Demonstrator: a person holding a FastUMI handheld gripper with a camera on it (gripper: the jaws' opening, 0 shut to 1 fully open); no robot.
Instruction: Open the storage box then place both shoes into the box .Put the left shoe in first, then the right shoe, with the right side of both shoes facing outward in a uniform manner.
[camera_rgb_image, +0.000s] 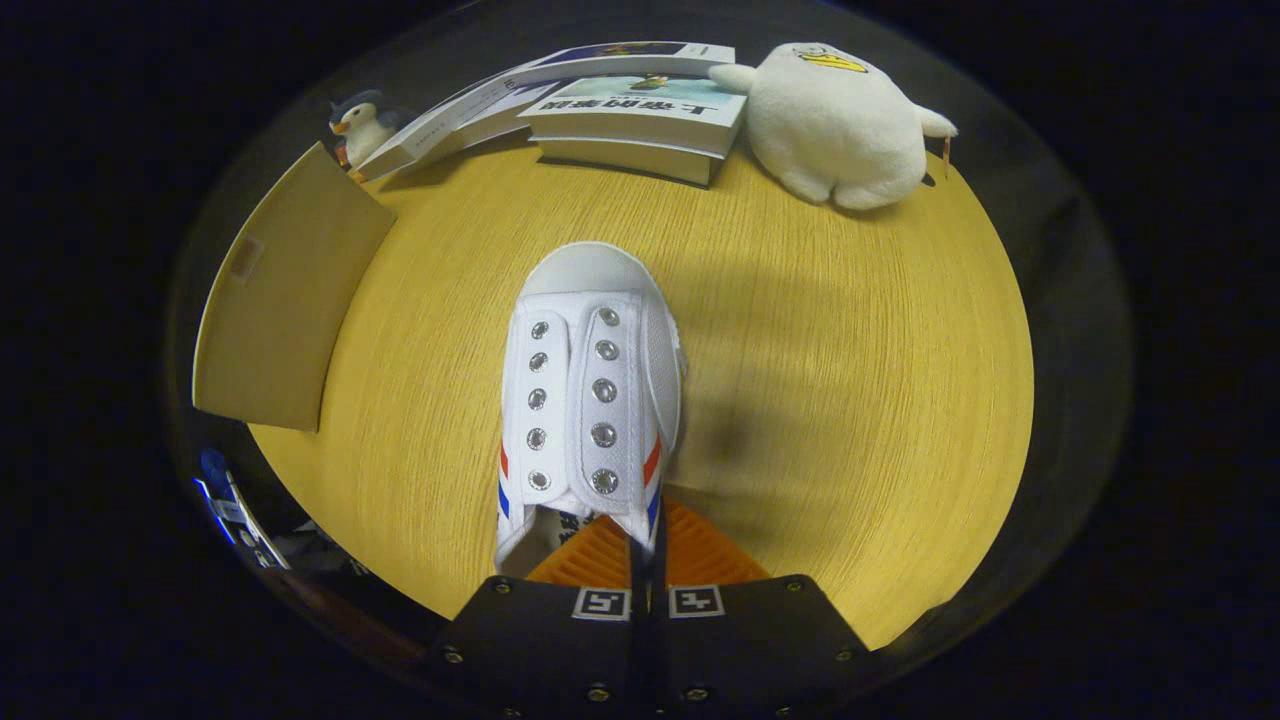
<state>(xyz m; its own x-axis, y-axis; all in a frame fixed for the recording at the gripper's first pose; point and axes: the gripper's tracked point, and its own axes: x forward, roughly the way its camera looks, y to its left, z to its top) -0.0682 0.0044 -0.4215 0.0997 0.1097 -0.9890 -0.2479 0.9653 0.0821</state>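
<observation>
Gripper (648, 555) pinches white shoe (590, 390) (red-blue stripes, 10 eyelets) by its collar.

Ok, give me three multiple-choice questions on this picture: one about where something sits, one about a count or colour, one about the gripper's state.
1. Where is the white plush duck?
A. Beside the stacked books, beyond the shoe
B. Between the fingers
C. On the brown cardboard box flap

2. How many metal eyelets show on the white canvas shoe?
A. Four
B. Ten
C. Sixteen

3. What is the gripper doing?
A. Wide open over bare table
B. Shut on a book
C. Shut on the shoe's edge near its opening

Answers: 1 A, the duck touches the books at the wooden table's far side. 2 B, two rows of five. 3 C, both fingers pinch the canvas.
</observation>
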